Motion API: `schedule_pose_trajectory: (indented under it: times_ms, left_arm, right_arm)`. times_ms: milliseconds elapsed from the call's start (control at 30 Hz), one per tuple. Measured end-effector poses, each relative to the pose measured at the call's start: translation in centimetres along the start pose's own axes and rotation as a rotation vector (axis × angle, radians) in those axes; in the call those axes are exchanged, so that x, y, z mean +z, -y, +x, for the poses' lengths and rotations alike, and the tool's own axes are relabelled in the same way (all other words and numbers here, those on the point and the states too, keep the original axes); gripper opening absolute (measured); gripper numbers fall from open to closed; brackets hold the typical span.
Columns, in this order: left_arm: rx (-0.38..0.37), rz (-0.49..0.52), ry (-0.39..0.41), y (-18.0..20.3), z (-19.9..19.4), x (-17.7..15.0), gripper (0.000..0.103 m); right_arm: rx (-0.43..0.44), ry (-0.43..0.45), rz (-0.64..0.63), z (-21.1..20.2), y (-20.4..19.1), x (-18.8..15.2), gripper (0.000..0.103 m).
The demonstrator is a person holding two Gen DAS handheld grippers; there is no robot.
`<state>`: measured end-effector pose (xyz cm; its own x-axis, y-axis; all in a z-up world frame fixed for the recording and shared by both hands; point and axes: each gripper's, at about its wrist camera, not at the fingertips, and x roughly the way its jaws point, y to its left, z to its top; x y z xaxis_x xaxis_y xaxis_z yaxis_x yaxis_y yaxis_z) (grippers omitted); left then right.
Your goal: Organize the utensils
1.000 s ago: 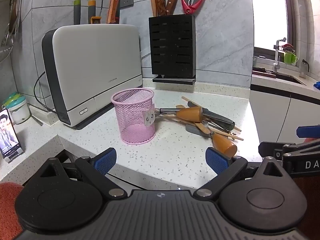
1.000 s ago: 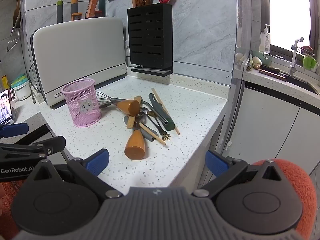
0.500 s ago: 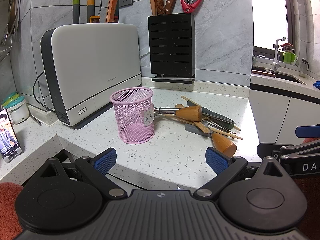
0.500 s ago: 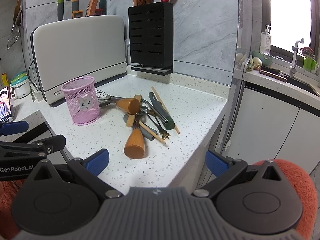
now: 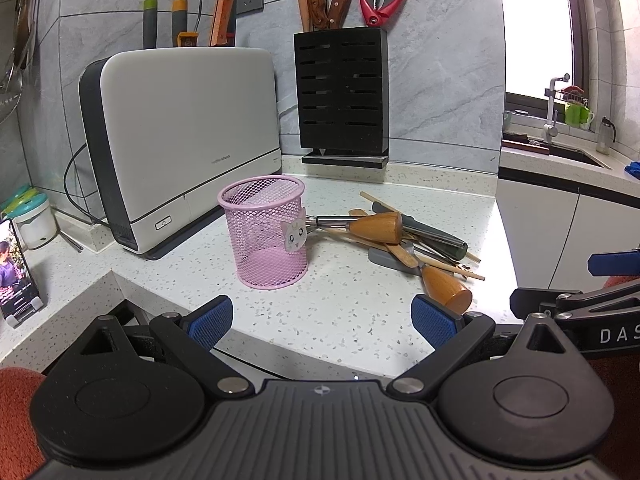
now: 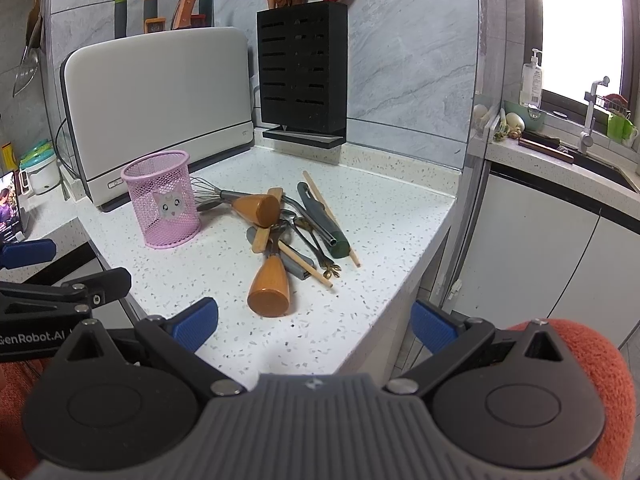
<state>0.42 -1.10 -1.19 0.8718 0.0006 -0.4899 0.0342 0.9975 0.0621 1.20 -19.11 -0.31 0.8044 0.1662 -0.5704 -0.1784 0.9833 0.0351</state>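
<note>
A pink mesh cup (image 5: pixel 265 232) with a cat tag stands empty on the speckled counter (image 5: pixel 352 304); it also shows in the right wrist view (image 6: pixel 164 200). To its right lies a pile of utensils (image 6: pixel 292 232): a whisk with a wooden handle (image 6: pixel 256 208), another wooden handle (image 6: pixel 270 286), chopsticks (image 6: pixel 330 212), a dark green handled tool (image 6: pixel 324 224). The pile also shows in the left wrist view (image 5: pixel 404 240). My left gripper (image 5: pixel 322 320) is open and empty, short of the cup. My right gripper (image 6: pixel 314 324) is open and empty, short of the pile.
A white appliance (image 5: pixel 180 136) stands behind the cup. A black knife block (image 5: pixel 342 92) with knives and red scissors stands at the back wall. A phone (image 5: pixel 16 272) sits at far left. The counter edge (image 6: pixel 404 292) drops off at right, beside white cabinets.
Both grippers have moved slightly forward and nearer the counter; the cup and utensil pile look a little closer. Nothing was picked up.
</note>
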Motion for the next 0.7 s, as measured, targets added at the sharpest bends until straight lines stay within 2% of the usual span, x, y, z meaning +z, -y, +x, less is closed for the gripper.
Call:
schedule_pose_trajectory:
  times_ms: [700]
  left_arm:
    - [-0.005, 0.004, -0.006, -0.25, -0.31, 0.26, 0.103]
  right_arm:
    - [-0.013, -0.012, -0.013, 0.62, 0.09, -0.04, 0.100]
